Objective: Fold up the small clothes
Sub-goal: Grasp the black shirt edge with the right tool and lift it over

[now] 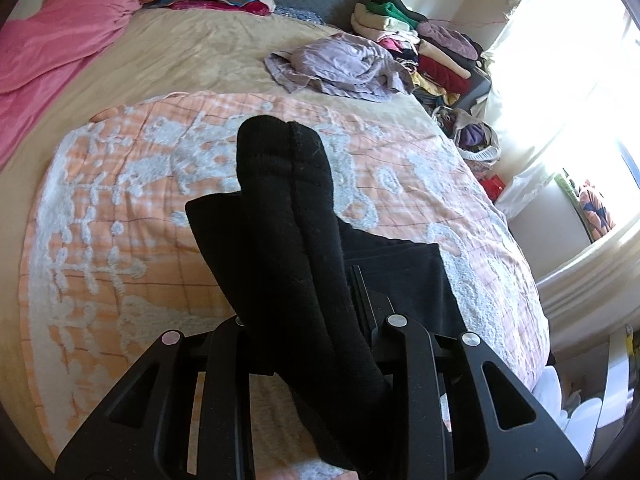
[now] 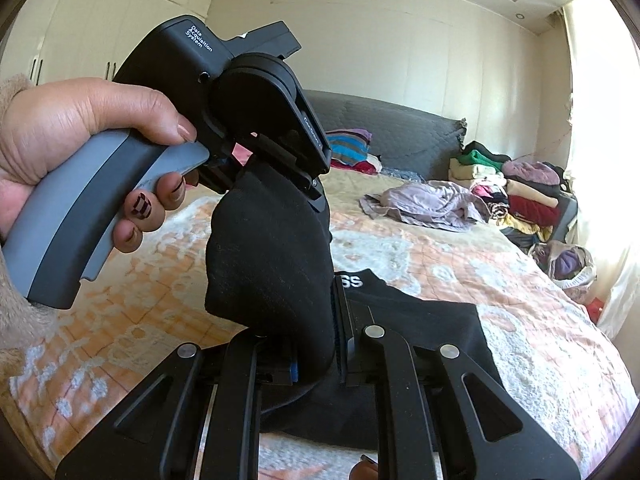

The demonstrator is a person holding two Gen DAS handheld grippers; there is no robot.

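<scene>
Left wrist view tilts down, close over bed (image 1: 168, 60); right wrist view sits lower, nearly level; both face the headboard (image 2: 400, 128)

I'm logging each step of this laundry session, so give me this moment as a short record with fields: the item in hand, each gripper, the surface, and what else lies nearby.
item: black sock, held up off the bed between both grippers
left gripper: shut on the sock's upper end
right gripper: shut on the sock's lower end
left hand: wrapped round the grey handle
surface: bed with orange and white quilt
under the sock: black garment with white lettering, lying flat
nearby: crumpled lilac garment; stack of folded clothes at the far edge
</scene>
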